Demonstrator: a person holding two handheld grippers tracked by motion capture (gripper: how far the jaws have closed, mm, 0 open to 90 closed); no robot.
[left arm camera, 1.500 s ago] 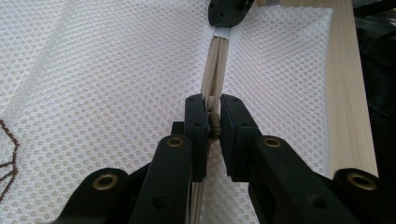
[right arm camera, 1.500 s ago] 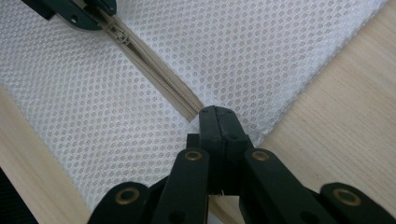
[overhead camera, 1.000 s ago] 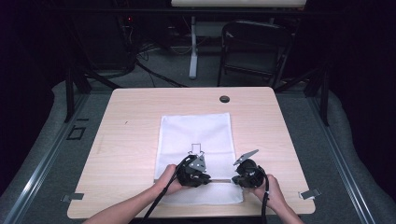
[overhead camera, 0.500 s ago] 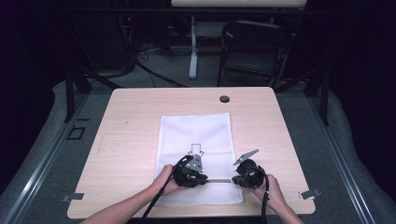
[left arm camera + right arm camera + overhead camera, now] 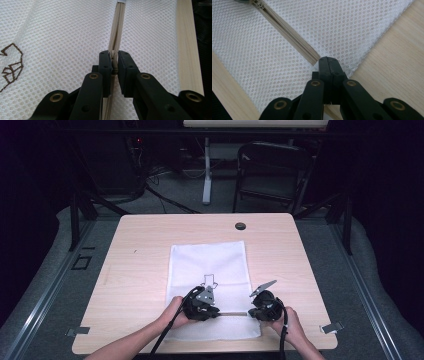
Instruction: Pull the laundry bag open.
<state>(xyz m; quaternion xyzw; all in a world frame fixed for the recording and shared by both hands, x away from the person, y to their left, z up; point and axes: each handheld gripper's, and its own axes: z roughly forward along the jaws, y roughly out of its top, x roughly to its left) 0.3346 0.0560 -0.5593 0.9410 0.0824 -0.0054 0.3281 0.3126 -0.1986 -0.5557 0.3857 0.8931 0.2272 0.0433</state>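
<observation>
Your left claw (image 5: 214,310), pinched on the zipper pull (image 5: 114,65) of the white mesh bag (image 5: 210,265), has slid a short way toward nine o'clock along the bag's near edge in the high view. The beige zipper (image 5: 234,313) now shows a slightly longer stretch between that claw and your right claw (image 5: 251,312), which sits at the zipper's three o'clock end.

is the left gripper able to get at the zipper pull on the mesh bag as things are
Yes, it looks so: the left gripper already has its jaws closed on the zipper pull of the mesh bag, with nothing between; the right gripper pinches the bag's end.
</observation>
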